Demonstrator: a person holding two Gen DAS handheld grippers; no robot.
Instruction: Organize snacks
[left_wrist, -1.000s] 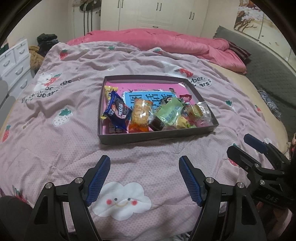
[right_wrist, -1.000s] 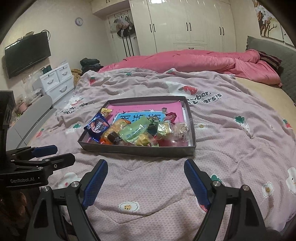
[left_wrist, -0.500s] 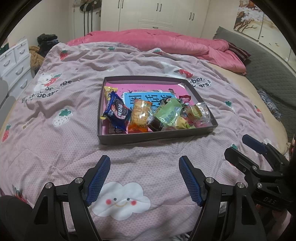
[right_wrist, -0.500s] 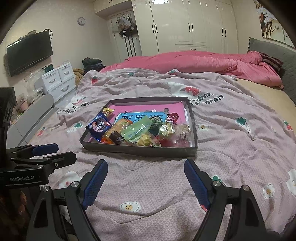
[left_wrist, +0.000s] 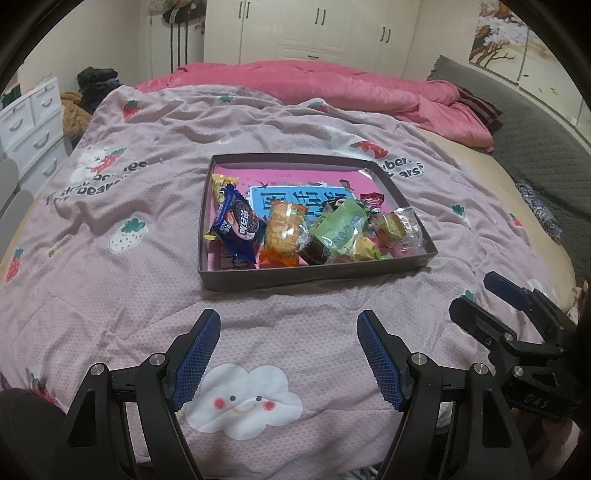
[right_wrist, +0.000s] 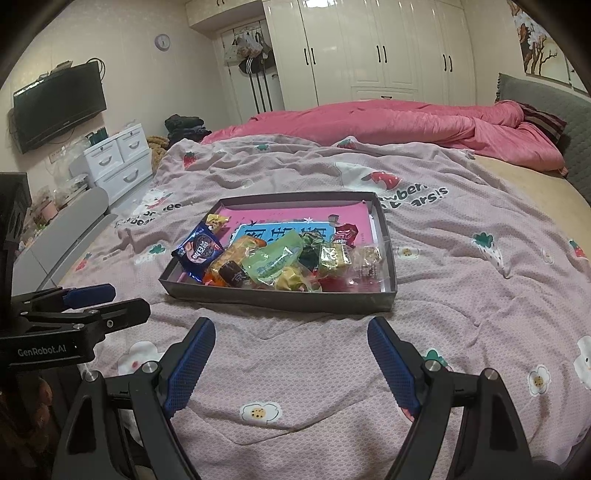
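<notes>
Short of the tray (left_wrist: 310, 275), we are holding both grippers (left_wrist: 286, 354) (right_wrist: 291, 363) agape and empty — crinkly snack packets (left_wrist: 341, 230) risk slipping between pads.

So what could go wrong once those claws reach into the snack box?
Three things, probably. The snacks lie heaped and overlapping, so the open left gripper or right gripper may pinch two packets at once. The clear wrappers look slippery and crushable. And the box sits on a soft, wrinkled quilt, so a push could tilt or slide it.
</notes>
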